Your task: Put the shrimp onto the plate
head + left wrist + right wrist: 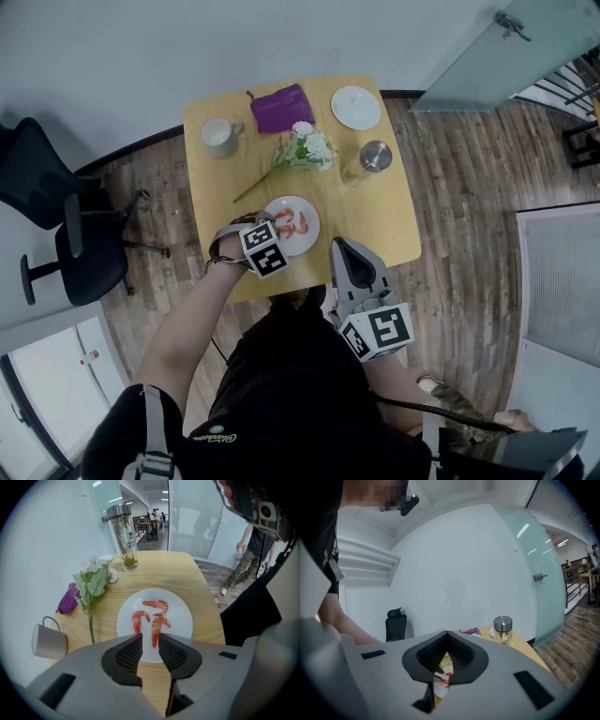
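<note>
The shrimp [152, 618] are orange-red with paler bands, the plate [180, 606] plain white, the counter [159, 571] pale yellow wood grain. The cloth [281, 108] is purple, the flowers [309, 145] white on green stems, the mug [218, 136] off-white, and the floor [469, 187] brown-grey planking.

Most of plate [441, 686] w/ shrimp [446, 674] was hidden behind right gripper [447, 632]; left gripper [150, 637] covered plate's near rim; far people [158, 514] too small.

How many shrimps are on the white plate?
3, all on the plate: the far shrimp, the left shrimp and the right shrimp. None seem hidden.
</note>
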